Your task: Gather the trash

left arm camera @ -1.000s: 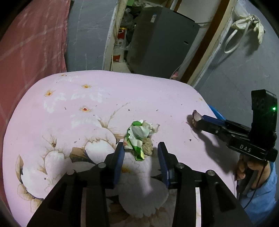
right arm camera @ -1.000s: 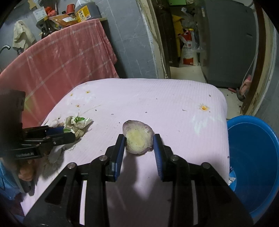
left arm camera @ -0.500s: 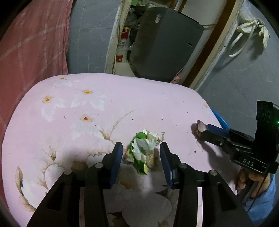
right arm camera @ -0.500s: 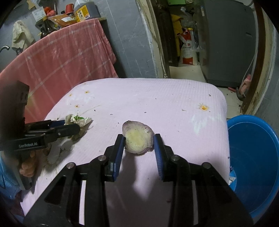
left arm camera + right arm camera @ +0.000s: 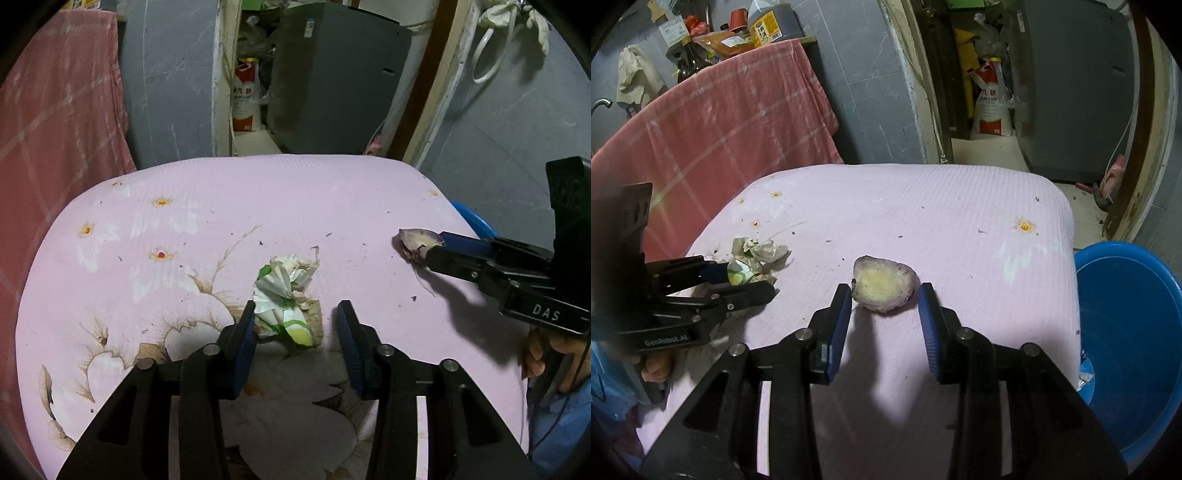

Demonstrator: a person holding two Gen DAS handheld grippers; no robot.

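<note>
A pink floral-print cloth [image 5: 295, 206], a white-and-green crumpled wrapper [image 5: 284, 302], a purple-edged yellowish peel [image 5: 884, 284], a blue bucket [image 5: 1134, 332], a salmon checked towel [image 5: 713, 122].

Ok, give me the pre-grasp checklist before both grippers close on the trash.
1. Left gripper open: ok.
2. Crumpled wrapper between its fingers: ok, nearer the left pad.
3. Right gripper open: ok.
4. Vegetable scrap between its fingers: ok.
5. Blue bucket beside the pink table, mouth open: ok.
6. Pads low enough to grip at table level: cannot tell.
</note>
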